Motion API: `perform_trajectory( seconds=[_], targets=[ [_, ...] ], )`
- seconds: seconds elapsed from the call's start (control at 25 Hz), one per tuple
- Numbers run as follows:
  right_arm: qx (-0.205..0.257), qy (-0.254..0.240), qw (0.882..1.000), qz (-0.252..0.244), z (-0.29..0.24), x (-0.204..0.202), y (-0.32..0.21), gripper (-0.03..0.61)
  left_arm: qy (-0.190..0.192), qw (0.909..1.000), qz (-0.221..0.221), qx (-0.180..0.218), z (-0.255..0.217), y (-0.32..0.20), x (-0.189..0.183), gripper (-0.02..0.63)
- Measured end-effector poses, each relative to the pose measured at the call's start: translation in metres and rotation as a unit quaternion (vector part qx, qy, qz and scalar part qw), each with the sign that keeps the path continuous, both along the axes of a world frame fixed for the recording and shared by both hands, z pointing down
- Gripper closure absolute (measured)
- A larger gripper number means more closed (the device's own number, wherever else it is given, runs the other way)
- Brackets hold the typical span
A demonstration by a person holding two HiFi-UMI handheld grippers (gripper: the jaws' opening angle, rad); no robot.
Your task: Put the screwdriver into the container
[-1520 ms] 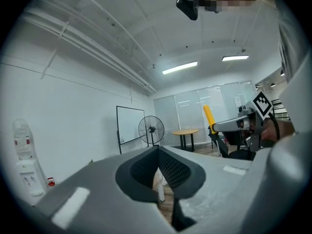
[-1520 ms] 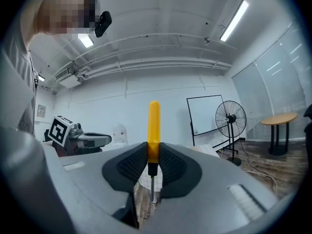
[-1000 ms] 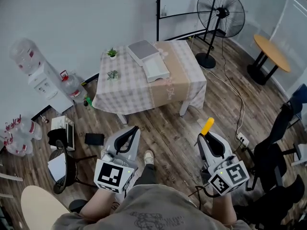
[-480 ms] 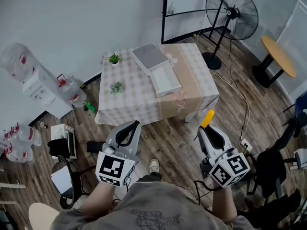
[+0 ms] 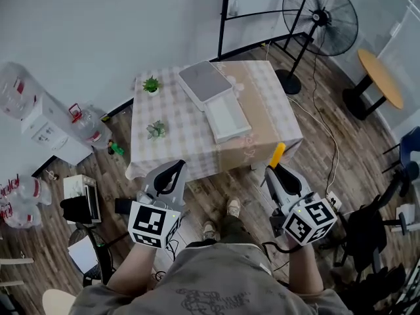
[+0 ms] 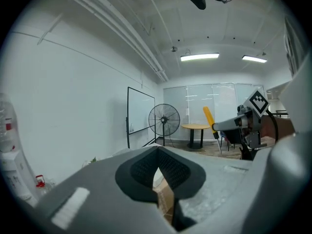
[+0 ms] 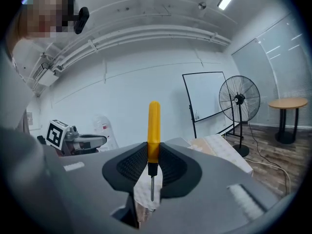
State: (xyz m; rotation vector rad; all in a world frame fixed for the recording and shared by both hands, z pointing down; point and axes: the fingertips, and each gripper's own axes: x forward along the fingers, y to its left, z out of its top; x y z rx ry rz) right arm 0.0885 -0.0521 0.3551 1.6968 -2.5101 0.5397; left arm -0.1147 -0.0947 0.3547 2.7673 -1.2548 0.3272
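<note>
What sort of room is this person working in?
Probably an office or meeting room. A whiteboard on a stand is by the wall, a water dispenser stands with spare water bottles beside it, and there's a black office chair on the right.

Screwdriver with glossy plastic handle, checked cloth table cover, wood-plank floor

Table stands ahead, centre. On it: container right of centre, flat box behind it, two plants to its left. Fan behind the table, to the right; water dispenser to the left. Left gripper and right gripper, gripping the screwdriver, sit before the near edge.
</note>
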Motion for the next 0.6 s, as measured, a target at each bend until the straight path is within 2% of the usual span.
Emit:
perform_trajectory(
  seconds=[0.36, 0.6],
  targets=[
    [-0.038, -0.003, 0.999, -0.015, 0.040, 0.015, -0.058, 0.480, -0.008, 0.9996, -0.018, -0.019, 0.023, -0.048, 0.013, 0.612],
    [-0.063, -0.009, 0.997, -0.042, 0.063, 0.036, -0.114, 0.480, -0.025, 0.9986, -0.030, -0.036, 0.039, -0.093, 0.041, 0.612]
  ],
)
